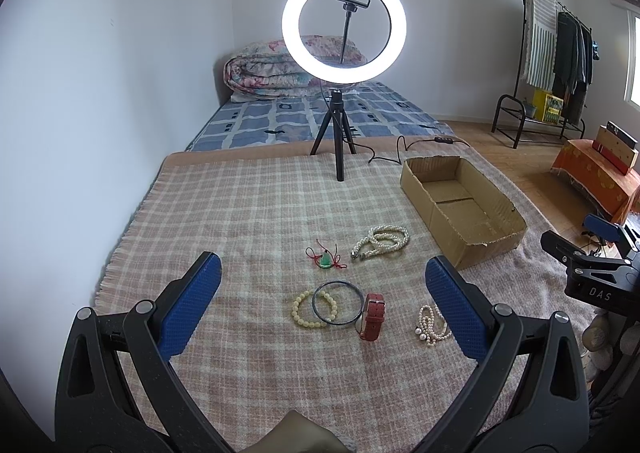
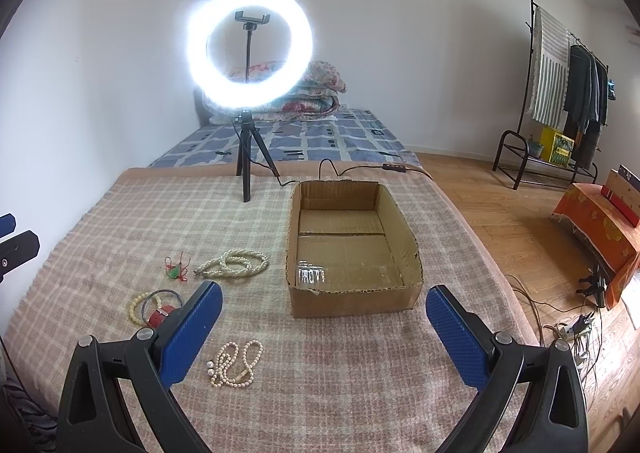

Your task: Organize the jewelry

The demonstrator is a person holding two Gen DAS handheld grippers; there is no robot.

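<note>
Jewelry lies scattered on a plaid blanket [image 1: 248, 213]. A coiled pearl necklace [image 1: 382, 240], a green pendant on red cord [image 1: 326, 258], a cream bead bracelet [image 1: 301, 308], a dark bangle [image 1: 338, 303], a red strap watch [image 1: 371, 316] and a small pearl strand [image 1: 430, 327] show in the left wrist view. My left gripper [image 1: 322, 281] hangs open above them, holding nothing. My right gripper [image 2: 324, 303] is open in front of an empty cardboard box [image 2: 352, 299]. The small pearl strand [image 2: 236, 364] lies near its left finger, and the pearl necklace [image 2: 234, 263] sits farther back.
A lit ring light on a tripod [image 1: 344, 27] stands at the blanket's far edge, its cable [image 2: 360, 169] trailing behind the box. A folded quilt [image 1: 272, 73] lies on the bed beyond. A clothes rack [image 2: 560, 93], an orange-covered stand [image 2: 596, 225] and floor cables [image 2: 568, 325] are at the right.
</note>
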